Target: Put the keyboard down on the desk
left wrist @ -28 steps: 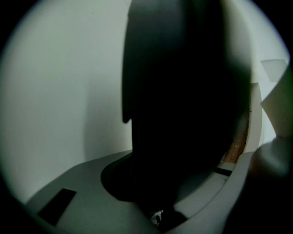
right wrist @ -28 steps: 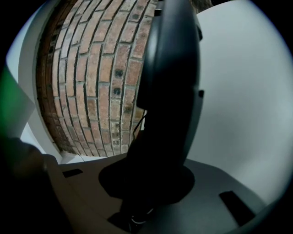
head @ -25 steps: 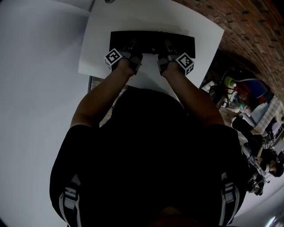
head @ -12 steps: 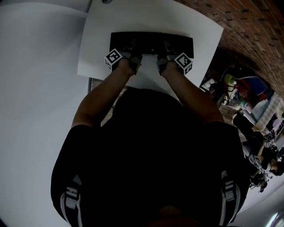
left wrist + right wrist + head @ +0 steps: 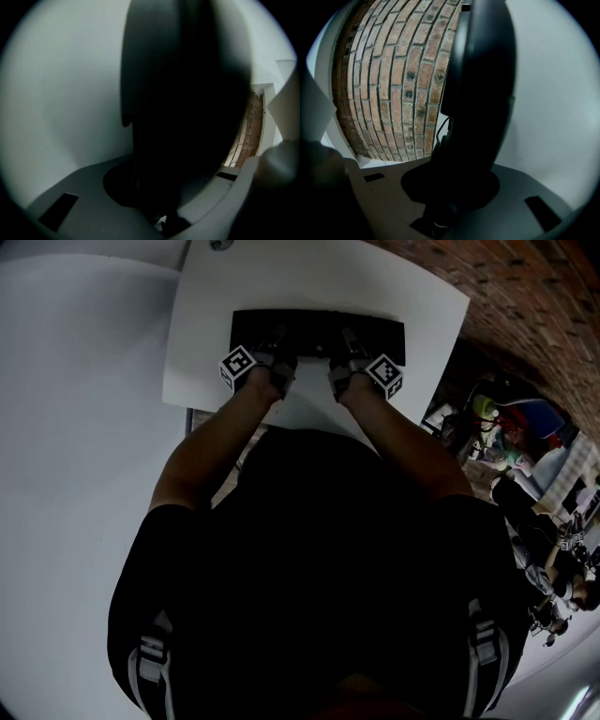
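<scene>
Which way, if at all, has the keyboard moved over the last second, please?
Yes, slightly: the keyboard has drifted toward the person and a little left, away from the far right corner of the desk.

The left arm (image 5: 217,432) and right arm (image 5: 405,442), both bare below short sleeves, stretch forward and draw slightly together. The left hand (image 5: 268,381) and right hand (image 5: 351,384) each wrap a handle. The left gripper (image 5: 275,341) and right gripper (image 5: 349,339) sit side by side, pointing away from the body. The 2 pairs of jaws are each clamped narrowly on the keyboard (image 5: 319,324).
</scene>
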A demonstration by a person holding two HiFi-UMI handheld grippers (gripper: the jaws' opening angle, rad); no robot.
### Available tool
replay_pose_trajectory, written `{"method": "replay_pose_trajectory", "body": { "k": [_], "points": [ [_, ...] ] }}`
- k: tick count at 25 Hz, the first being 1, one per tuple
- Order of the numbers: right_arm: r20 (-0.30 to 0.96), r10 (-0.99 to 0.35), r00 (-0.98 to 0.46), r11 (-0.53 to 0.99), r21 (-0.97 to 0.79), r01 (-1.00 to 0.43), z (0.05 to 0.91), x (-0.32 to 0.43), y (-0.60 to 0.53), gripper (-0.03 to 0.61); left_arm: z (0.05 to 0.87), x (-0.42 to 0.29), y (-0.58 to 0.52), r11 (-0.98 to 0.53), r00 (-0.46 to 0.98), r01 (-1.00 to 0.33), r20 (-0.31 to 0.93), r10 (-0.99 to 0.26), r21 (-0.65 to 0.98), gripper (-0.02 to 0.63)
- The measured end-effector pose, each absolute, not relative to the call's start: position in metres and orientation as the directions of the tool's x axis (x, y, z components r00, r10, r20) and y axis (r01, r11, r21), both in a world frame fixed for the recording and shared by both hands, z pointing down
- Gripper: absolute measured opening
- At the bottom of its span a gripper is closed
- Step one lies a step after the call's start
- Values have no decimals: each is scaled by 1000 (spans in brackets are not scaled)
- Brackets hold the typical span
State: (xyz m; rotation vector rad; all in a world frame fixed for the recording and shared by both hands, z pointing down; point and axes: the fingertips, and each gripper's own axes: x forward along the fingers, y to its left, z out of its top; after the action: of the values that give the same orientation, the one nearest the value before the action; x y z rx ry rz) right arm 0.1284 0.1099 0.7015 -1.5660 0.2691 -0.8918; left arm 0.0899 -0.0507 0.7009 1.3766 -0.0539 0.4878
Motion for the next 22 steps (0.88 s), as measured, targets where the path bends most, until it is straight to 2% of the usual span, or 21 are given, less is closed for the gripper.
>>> {"method": "replay_pose_trajectory", "body": {
  "k": [10, 16, 22],
  "points": [
    [376, -636, 674, -211, -925, 316, 701, 127, 107, 114, 699, 90, -53, 116, 899, -364, 316, 305, 924, 81],
    [407, -624, 667, -234, -912, 337, 706, 125, 111, 151, 703, 88, -51, 138, 896, -372, 316, 313, 918, 89],
    [418, -620, 663, -235, -906, 352, 711, 124, 113, 161, 704, 89, -50, 136, 894, -373, 317, 316, 918, 95]
  ]
}}
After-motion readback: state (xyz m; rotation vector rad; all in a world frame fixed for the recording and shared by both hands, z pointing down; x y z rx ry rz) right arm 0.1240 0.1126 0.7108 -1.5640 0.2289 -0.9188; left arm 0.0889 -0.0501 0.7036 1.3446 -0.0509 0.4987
